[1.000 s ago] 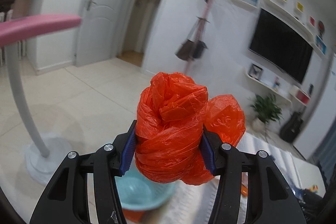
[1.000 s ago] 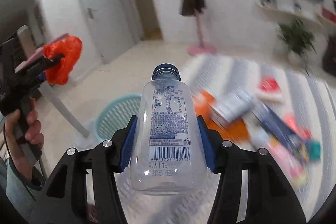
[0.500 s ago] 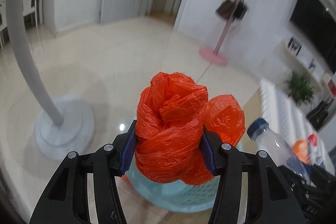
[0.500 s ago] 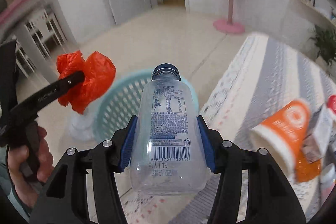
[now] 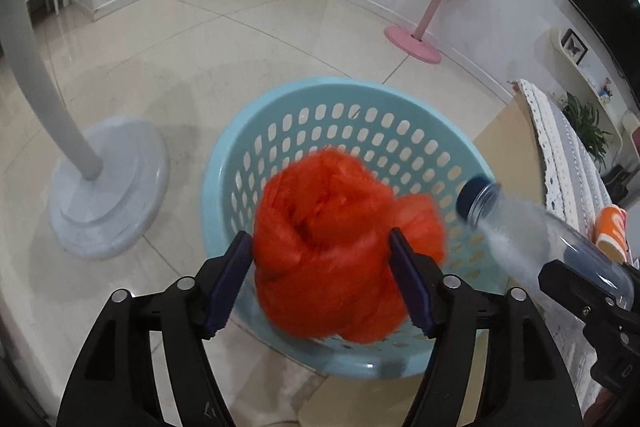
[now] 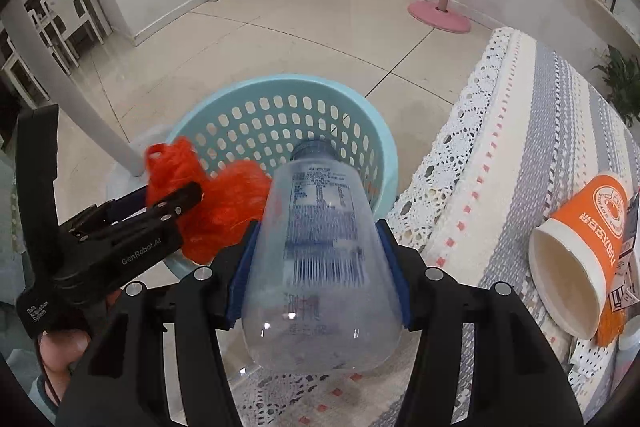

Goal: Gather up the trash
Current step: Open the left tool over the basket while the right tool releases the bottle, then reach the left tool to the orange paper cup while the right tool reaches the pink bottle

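Trash in both tongs, poised over basket [image 5: 224, 163] for drop. Left gripper [image 5: 320, 279] points down into basket; jaws have just been opening, red bag [image 5: 340, 247] blurred between them, pads look parted from it, so bag likely falling free. Right gripper [image 6: 320, 267] tilted down beside it; jaws also just opening, bottle [image 6: 320, 251] blurred between pads, neck aimed at basket, seemingly slipping out. Basket sits on floor hard by table edge, handy for clearing. Orange cup [image 6: 580, 255] lies on tablecloth [image 6: 500, 147], not yet collected.
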The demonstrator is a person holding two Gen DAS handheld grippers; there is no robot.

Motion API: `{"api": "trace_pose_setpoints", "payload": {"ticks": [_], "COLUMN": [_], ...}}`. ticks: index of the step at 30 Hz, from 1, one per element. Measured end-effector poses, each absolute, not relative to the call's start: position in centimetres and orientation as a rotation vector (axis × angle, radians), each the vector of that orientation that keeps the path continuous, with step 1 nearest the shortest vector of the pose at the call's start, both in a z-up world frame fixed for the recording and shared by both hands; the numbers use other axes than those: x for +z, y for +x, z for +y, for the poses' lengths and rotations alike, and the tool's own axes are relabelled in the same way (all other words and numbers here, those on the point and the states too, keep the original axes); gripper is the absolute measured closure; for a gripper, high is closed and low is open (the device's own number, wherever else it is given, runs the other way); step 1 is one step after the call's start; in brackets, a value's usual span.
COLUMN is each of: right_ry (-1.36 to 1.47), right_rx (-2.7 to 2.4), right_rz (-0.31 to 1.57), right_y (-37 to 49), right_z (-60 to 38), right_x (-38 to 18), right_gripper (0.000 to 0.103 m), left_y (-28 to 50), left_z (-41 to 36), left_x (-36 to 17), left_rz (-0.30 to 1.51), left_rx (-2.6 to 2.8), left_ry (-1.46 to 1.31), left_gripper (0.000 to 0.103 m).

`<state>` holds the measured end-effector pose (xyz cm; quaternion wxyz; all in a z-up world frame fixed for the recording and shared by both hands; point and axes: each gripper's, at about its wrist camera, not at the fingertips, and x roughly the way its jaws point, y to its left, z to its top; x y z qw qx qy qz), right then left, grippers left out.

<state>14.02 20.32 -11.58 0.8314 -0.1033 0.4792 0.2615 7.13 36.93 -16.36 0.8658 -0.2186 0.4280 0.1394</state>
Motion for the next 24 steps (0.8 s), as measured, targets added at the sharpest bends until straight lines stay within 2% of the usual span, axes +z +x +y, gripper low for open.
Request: {"api": "trace_pose_setpoints", "payload": {"ticks": [3,9,13,17,24], "right_ry": [-0.197,-0.14,-0.092,-0.05,0.013], "right_rx": [0.553,0.56,0.56,0.541,0.42], "right_rz": [1.019,0.976,0.899,0.775,0.624], "right_y": [14.3,12.5,11.0,8.8,5.7], "right_z": [19.7,17.8,14.8,10.2,-1.5], "right_x": [-11.8,-10.1,-7.3,-3.3,1.5], "right_gripper": [0.045,0.045,0.045,0.045,0.045], "left_y": [6.8,6.0,5.3,5.2,6.5], "left_z": [36.8,35.9,34.0,30.4,20.8], "left_x": [-16.0,-13.7,-10.0,-5.5,0.0], "left_rz": [0.882,0.832,0.746,0.655,0.568], "left_rx": [0.282,0.255,0.194,0.108,-0.125], "left_ry": [-0.454,-0.462,-0.464,-0.426,-0.341], "left_gripper": [0.025,0.024,0.024,0.024,0.016]}}
